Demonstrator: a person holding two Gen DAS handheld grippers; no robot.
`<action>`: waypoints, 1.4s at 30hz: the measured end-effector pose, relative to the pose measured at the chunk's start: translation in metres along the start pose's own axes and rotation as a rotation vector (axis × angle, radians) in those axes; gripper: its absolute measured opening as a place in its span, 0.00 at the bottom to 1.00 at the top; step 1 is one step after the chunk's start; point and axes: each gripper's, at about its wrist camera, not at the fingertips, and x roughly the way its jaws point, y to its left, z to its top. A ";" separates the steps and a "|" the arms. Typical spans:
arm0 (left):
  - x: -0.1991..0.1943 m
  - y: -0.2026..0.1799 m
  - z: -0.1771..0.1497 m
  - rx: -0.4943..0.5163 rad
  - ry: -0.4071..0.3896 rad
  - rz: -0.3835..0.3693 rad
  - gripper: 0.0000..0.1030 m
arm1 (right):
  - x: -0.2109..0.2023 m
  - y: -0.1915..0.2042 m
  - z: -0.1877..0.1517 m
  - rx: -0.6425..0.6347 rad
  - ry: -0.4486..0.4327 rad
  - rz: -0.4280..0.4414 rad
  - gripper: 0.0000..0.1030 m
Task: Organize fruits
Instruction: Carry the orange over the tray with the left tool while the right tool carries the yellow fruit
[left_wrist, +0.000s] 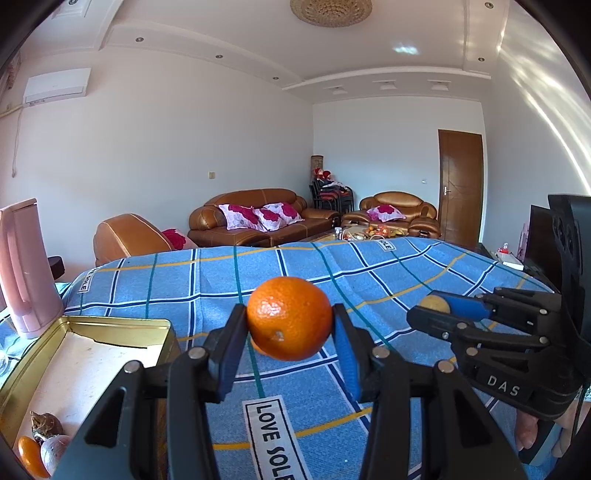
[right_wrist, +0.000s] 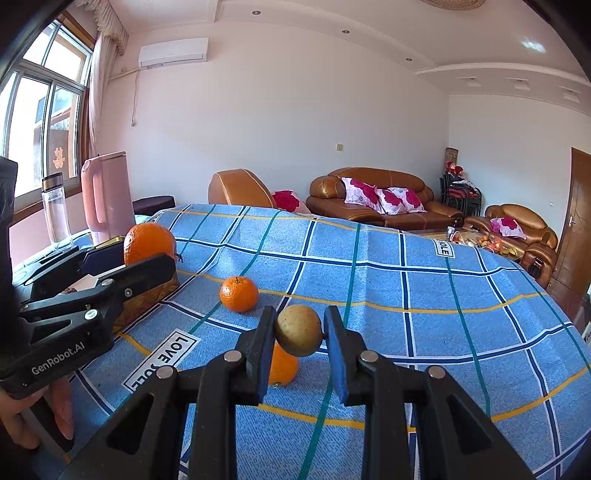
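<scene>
My left gripper (left_wrist: 290, 321) is shut on a large orange (left_wrist: 289, 317), held above the blue checked cloth (left_wrist: 369, 273); the right wrist view shows that left gripper (right_wrist: 146, 254) and the orange (right_wrist: 147, 240) at the left. My right gripper (right_wrist: 299, 332) is shut on a small yellow-brown fruit (right_wrist: 298, 329); the left wrist view has this right gripper (left_wrist: 436, 308) and the fruit (left_wrist: 435, 304) at the right. Two more oranges lie on the cloth, one (right_wrist: 239, 293) ahead and one (right_wrist: 282, 365) under the right gripper. A gold tin (left_wrist: 92, 332) at lower left holds an orange (left_wrist: 31, 456) and other fruit.
A pink jug (right_wrist: 107, 195) and a clear bottle (right_wrist: 55, 206) stand at the table's left by the window. A person's hand (right_wrist: 22, 417) holds the left gripper. Brown sofas (right_wrist: 373, 199) and a wooden door (left_wrist: 460, 188) lie beyond the table.
</scene>
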 end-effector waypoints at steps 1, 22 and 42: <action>0.000 0.001 0.000 -0.001 0.000 -0.001 0.46 | -0.001 0.001 0.000 -0.003 0.000 0.001 0.28; -0.032 0.010 -0.009 -0.013 -0.020 -0.009 0.46 | -0.010 0.027 -0.005 -0.018 0.020 0.033 0.28; -0.063 0.036 -0.017 -0.038 -0.028 0.002 0.46 | -0.013 0.064 -0.008 -0.031 0.034 0.097 0.28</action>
